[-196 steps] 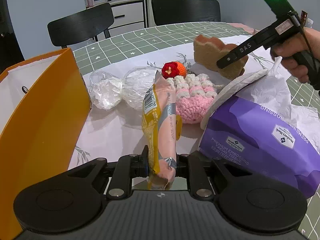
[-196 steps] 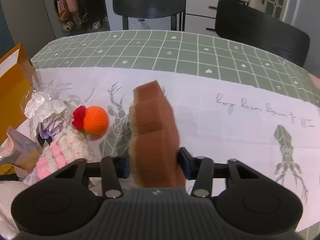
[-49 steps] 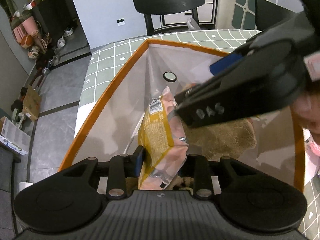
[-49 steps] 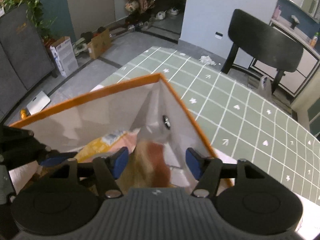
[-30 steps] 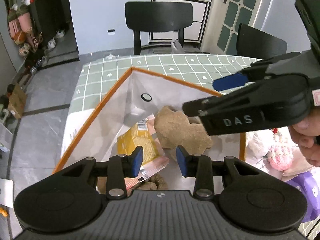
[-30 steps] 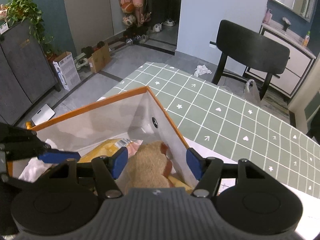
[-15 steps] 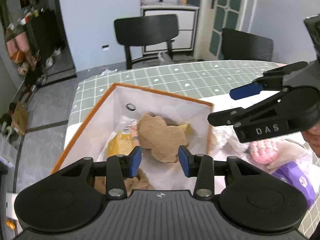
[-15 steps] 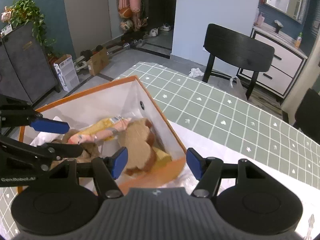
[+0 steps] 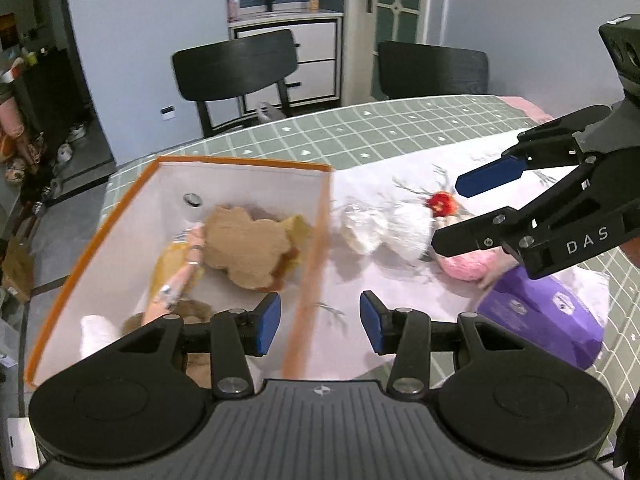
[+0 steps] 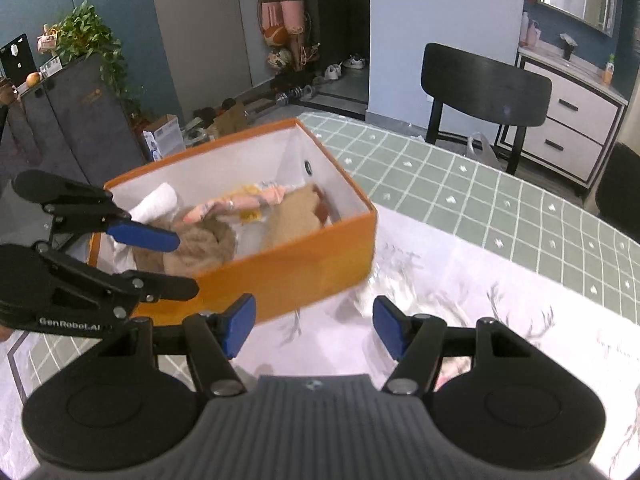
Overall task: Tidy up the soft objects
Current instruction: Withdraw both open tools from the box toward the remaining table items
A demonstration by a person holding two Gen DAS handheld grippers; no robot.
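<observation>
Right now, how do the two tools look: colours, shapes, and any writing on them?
Both are black plastic. The left tool and right tool each have two linkage arms with silver pivot screws, blue fingertip pads, and a ribbed grey-black body. One side reads "DAS", the other "GenRobot.AI". No cables or sleeves show.

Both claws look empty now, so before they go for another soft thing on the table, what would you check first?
1. Left claw open and empty: ok.
2. Right claw open and empty: ok.
3. Sponge and snack packet lying inside the orange box: ok.
4. Soft things left outside the box, namely the pink knitted toy, plastic wrap bundle and purple tissue pack: not ok.
5. Room left in the box for them: cannot tell.
6. Claws apart from each other: ok.
</observation>
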